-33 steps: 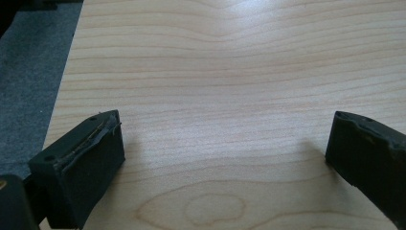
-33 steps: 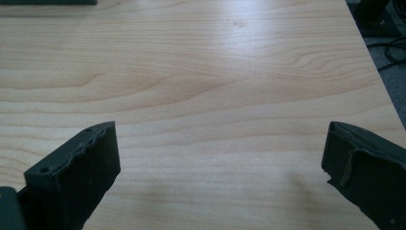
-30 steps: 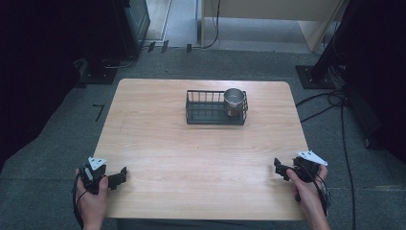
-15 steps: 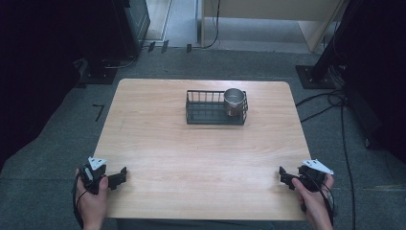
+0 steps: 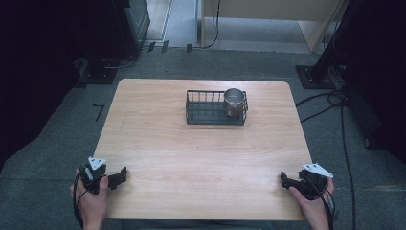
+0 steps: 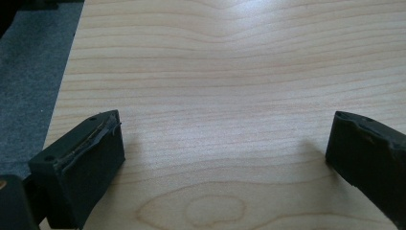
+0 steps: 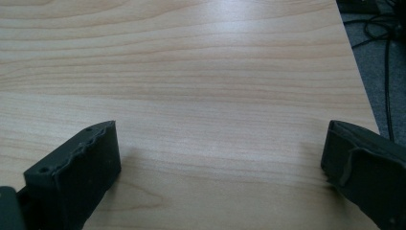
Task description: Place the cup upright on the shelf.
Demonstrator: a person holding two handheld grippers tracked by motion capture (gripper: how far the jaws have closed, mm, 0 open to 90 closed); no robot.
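Metal cup [image 5: 234,101] stands in the right end of the wire basket [image 5: 215,108], far across the tabletop [image 5: 201,153], while the right tool [image 5: 286,181] has drawn back to the near edge, both it and the left tool [image 5: 119,175] spread and empty, suggesting nothing is underway.

Landmark: wire basket [image 5: 215,114], black, oblong, standing toward the far side of the wooden table [image 5: 201,163], a little right of its middle line.

Basket state: upright, open at the top, thin bars all round, its left part bare inside.

Metal cup [image 5: 233,101]: silvery, round, open mouth facing up.

Cup pose: upright, not tilted.

Cup place: inside the basket, at its right end, close against the right wall; whether it touches the wall cannot be told.

Cup height: its rim stands above the basket's top edge.

Cup contents: too small to tell.
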